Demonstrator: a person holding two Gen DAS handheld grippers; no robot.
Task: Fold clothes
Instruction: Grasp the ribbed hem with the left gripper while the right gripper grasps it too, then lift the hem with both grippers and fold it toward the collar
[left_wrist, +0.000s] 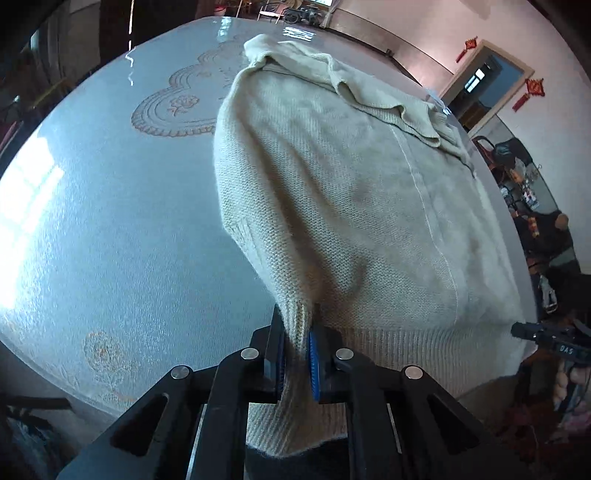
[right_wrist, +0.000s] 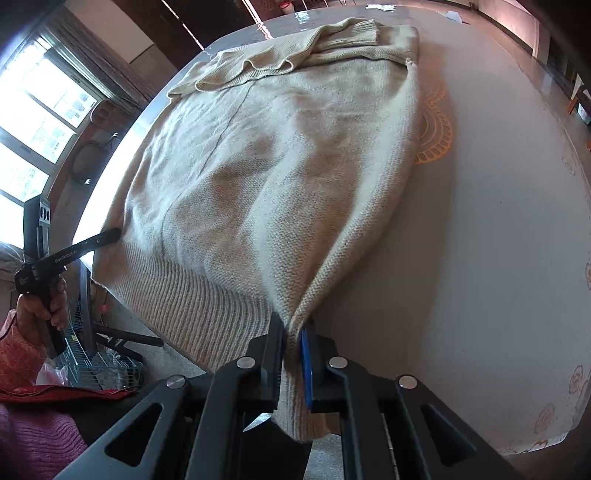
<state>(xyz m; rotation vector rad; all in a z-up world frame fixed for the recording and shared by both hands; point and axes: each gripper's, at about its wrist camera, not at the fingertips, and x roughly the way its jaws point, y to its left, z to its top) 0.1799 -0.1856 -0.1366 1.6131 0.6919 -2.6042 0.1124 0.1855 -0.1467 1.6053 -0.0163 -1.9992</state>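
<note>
Left wrist view: both the left hand-held gripper (left_wrist: 296, 354) and right hand-held gripper (right_wrist: 293, 354) pinch the sweater (left_wrist: 332, 192) hem over the patterned table (left_wrist: 110, 221).

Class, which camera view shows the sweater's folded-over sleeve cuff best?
The right wrist view: the ribbed sleeve cuff lies in plain sight at the far end of the sweater. The left wrist view shows only rumpled folded fabric at the sweater's far end; no cuff ribbing can be made out there.

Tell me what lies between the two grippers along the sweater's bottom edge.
Only the sweater's ribbed hem spans from the right gripper to the left gripper; the right wrist view shows it.
</note>
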